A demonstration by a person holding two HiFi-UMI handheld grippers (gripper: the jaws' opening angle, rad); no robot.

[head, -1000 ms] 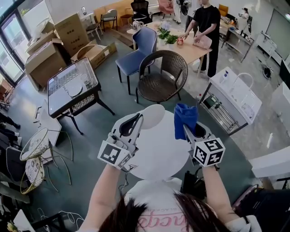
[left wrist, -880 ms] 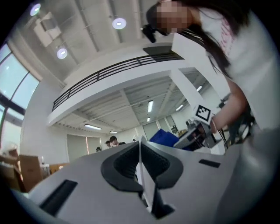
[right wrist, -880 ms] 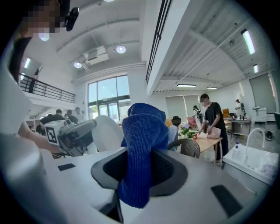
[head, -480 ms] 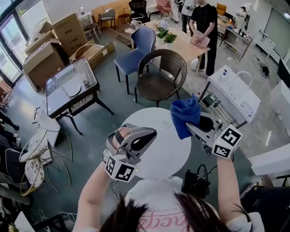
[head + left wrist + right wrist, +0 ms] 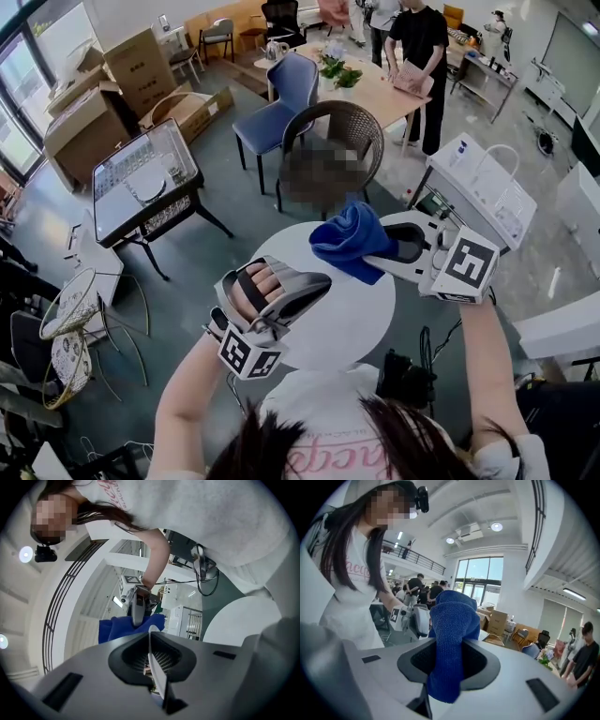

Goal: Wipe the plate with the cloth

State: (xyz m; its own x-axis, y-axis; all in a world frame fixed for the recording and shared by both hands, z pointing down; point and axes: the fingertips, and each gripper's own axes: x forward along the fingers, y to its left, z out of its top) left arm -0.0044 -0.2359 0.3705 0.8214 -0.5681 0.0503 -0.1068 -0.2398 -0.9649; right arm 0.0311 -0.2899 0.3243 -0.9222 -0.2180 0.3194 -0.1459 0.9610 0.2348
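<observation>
My left gripper point(image 5: 314, 286) hangs over the white round table point(image 5: 361, 328), shut on the rim of a white plate. In the left gripper view the plate point(image 5: 160, 681) shows edge-on as a thin white strip pinched between the jaws of the left gripper point(image 5: 152, 656). In the head view I cannot tell the plate from the white table top. My right gripper point(image 5: 380, 253) is shut on a blue cloth point(image 5: 349, 242) and points left, just up and right of the left gripper. The cloth point(image 5: 452, 620) bulges out of the right gripper point(image 5: 449, 660), with the left gripper close behind it.
A brown wicker chair point(image 5: 361, 127) and a blue chair point(image 5: 286, 89) stand beyond the table. A glass-topped black table point(image 5: 141, 178) is at the left, a white rack point(image 5: 483, 187) at the right. A person point(image 5: 422, 47) stands at a wooden table far back.
The right gripper has risen and swung its blue cloth leftward toward the left gripper. The left gripper has rolled over and drawn nearer to me, turning the plate with it.
</observation>
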